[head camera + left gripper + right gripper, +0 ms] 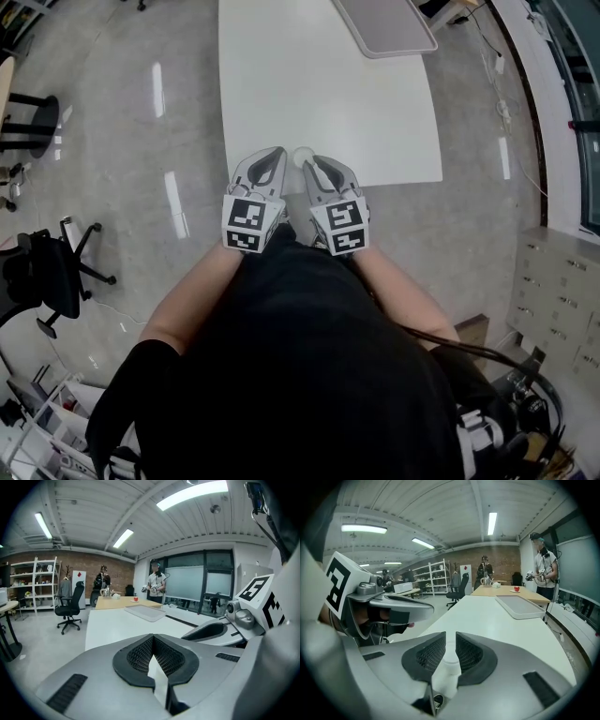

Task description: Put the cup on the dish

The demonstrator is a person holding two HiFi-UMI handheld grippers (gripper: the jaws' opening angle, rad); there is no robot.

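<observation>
You hold both grippers close in front of your body, side by side, above the near edge of the white table (328,84).

1. Right gripper (450,639): its jaws are pressed in on a small white cup (449,665), which sits between the two dark ribbed pads (471,656). From the head view, the cup (302,157) shows as a small round white shape at the tip of the right gripper (314,164), over the table's near edge and between the two gripper tips.

2. Left gripper (153,637): its jaws are pressed together, with the tips meeting. Only a pale sliver shows in the gap behind the tips, and you cannot tell whether it is anything more than the table surface. In the head view, the left gripper (272,155) lies just beside the right one, pointing the same way.

3. Table: the white top runs away from you. A shallow grey tray (384,23) rests at its far right end, well apart from the cup. The right gripper view shows this tray (520,605) on the right side of the table.

4. Surroundings: a black office chair (47,272) stands on the floor to your left. A wooden table (506,591) stands past the white one, and a person (543,564) stands at the right near the windows.
</observation>
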